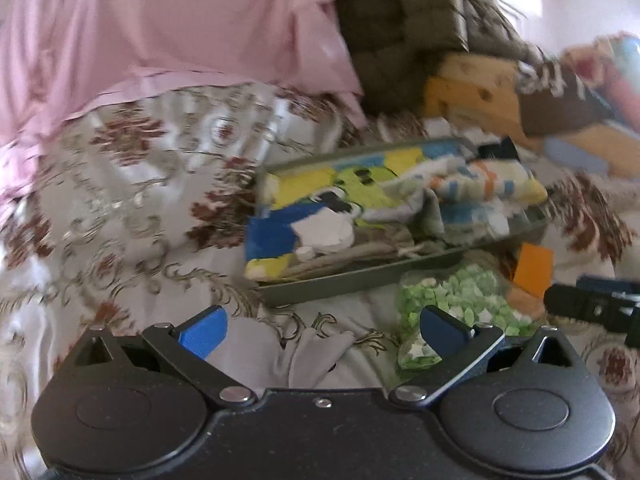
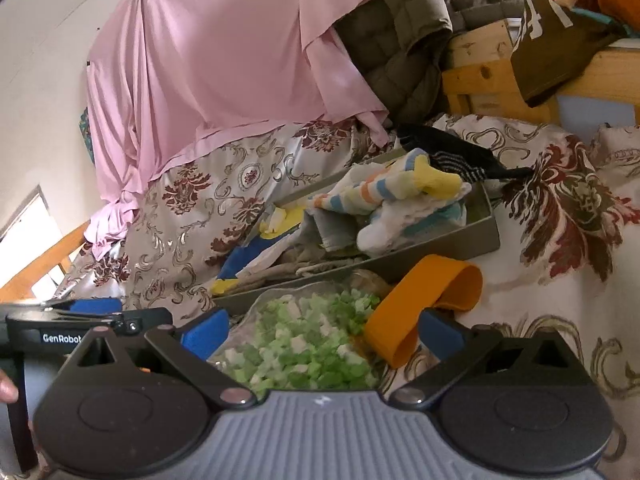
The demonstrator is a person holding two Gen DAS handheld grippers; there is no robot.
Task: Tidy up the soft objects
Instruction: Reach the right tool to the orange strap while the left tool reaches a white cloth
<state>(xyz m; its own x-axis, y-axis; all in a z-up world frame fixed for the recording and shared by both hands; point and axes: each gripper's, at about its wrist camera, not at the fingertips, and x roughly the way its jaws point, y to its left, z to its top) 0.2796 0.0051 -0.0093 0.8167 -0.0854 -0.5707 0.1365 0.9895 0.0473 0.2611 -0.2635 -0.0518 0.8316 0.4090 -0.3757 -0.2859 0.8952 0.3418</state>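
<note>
A grey tray (image 1: pixel 344 280) (image 2: pixel 486 236) lies on the flowered bedspread, holding colourful cloths and striped socks (image 1: pixel 476 184) (image 2: pixel 384 192). A clear bag of green and white foam bits (image 1: pixel 464 300) (image 2: pixel 304 340) lies in front of it, next to an orange band (image 2: pixel 424 300) (image 1: pixel 534 270). My left gripper (image 1: pixel 324 330) is open over a grey cloth (image 1: pixel 316 354) on the bedspread. My right gripper (image 2: pixel 320 334) is open with the foam bag between its fingers. A black striped sock (image 2: pixel 452 156) lies behind the tray.
A pink sheet (image 1: pixel 160 28) (image 2: pixel 224 60) hangs behind the bed. An olive quilted jacket (image 2: pixel 404 32) and brown shirt (image 2: pixel 560 48) drape over a wooden frame (image 2: pixel 480 76). The left gripper's body (image 2: pixel 88 326) shows at the right wrist view's left edge.
</note>
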